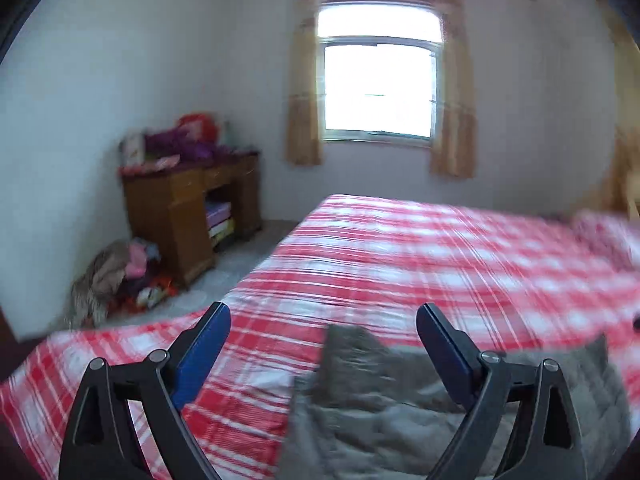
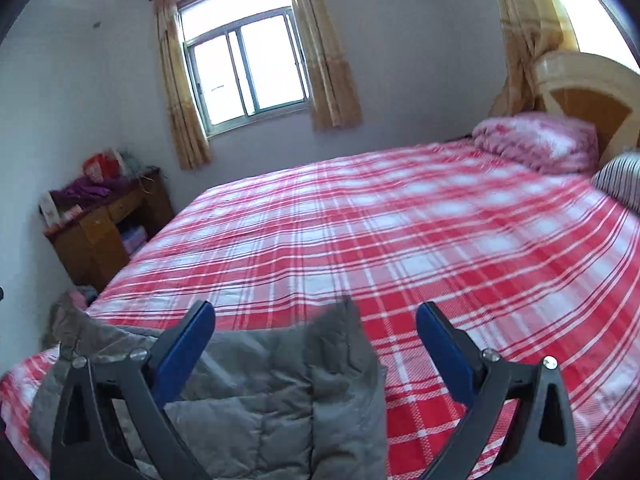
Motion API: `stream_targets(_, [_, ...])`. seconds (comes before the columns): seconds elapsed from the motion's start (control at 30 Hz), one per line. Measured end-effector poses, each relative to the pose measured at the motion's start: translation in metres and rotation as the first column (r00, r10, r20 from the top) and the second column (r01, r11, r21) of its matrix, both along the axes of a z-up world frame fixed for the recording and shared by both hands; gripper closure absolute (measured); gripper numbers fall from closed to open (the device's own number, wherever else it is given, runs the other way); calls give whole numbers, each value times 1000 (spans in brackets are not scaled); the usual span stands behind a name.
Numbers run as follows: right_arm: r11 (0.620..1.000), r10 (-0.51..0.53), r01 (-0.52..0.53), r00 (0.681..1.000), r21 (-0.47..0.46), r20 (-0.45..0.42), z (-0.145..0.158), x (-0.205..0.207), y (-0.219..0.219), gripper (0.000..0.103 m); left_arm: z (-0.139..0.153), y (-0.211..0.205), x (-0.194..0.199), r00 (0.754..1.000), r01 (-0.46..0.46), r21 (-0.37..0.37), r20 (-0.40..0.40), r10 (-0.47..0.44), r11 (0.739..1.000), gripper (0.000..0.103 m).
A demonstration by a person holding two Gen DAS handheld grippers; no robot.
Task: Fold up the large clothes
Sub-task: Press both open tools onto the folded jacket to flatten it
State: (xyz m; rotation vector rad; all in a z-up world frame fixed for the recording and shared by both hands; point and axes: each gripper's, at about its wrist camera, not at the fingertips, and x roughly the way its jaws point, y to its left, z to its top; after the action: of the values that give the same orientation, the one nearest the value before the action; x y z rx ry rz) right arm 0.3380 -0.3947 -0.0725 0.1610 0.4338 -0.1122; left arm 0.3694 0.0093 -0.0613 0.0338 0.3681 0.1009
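— Nearest the lens?
— Left claw (image 1: 323, 322) and right claw (image 2: 315, 318), both spread wide, nothing clamped, blue pads (image 2: 186, 344) clear of the cloth.
— And the garment?
— Grey quilted jacket (image 2: 256, 400), rumpled at the near edge of the bed (image 2: 400, 220), partly beneath both claws.
— Farther back?
— Pink pillow (image 2: 536, 140) by the headboard (image 2: 588, 92); cluttered wooden cabinet (image 1: 180, 216) left of the curtained window (image 1: 378, 92).

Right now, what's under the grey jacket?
The grey jacket lies on the red plaid bedsheet, which shows all around it. Whatever sits beneath the jacket itself is covered.
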Motion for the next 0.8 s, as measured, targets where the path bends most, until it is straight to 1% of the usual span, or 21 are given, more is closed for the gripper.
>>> stream_targets(0.07, [999, 34, -34, 999, -21, -13, -4, 1, 19, 0, -16, -30, 15, 999, -28, 125, -34, 32, 992, 8])
stream_targets(0.1, [997, 53, -54, 998, -48, -33, -7, 2, 32, 0, -20, -39, 22, 998, -26, 156, -55, 35, 987, 8])
stream_targets(0.13, [992, 75, -81, 995, -92, -67, -13, 5, 52, 0, -30, -50, 31, 996, -12, 185, -89, 29, 983, 8])
stream_targets(0.17, [989, 87, -96, 993, -115, -84, -19, 6, 64, 0, -44, -59, 42, 991, -15, 215, -123, 42, 976, 8])
stream_targets(0.27, [976, 128, -151, 980, -156, -153, -45, 17, 93, 0, -75, -71, 66, 977, -42, 293, -187, 100, 955, 8])
stream_targets(0.3, [971, 132, -162, 976, -173, -173, -53, 23, 98, 0, -88, -70, 76, 969, -62, 319, -207, 134, 946, 8])
stream_targets(0.33, [965, 125, -166, 972, -201, -200, -61, 30, 102, 0, -100, -66, 84, 959, -84, 327, -231, 166, 941, 8])
stream_targets(0.37, [961, 110, -159, 970, -226, -217, -69, 37, 100, 0, -110, -60, 91, 951, -95, 313, -252, 179, 945, 8])
stream_targets(0.4, [960, 96, -150, 970, -235, -224, -74, 41, 98, 0, -118, -57, 95, 945, -94, 296, -273, 178, 951, 8])
stream_targets(0.43, [962, 87, -143, 968, -231, -235, -81, 47, 93, 0, -126, -51, 101, 934, -100, 271, -306, 184, 957, 8])
stream_targets(0.47, [965, 83, -142, 963, -221, -257, -88, 52, 88, 0, -131, -47, 104, 929, -111, 254, -317, 191, 961, 8])
stream_targets(0.53, [973, 78, -135, 957, -189, -281, -100, 59, 77, 0, -135, -47, 103, 930, -117, 241, -314, 192, 963, 8])
stream_targets(0.7, [976, 74, -127, 958, -178, -278, -107, 58, 74, 0, -148, -48, 110, 925, -120, 239, -325, 196, 964, 6])
stream_targets(0.8, [979, 76, -126, 956, -159, -285, -110, 59, 73, 0, -150, -44, 113, 918, -117, 219, -348, 190, 969, 5])
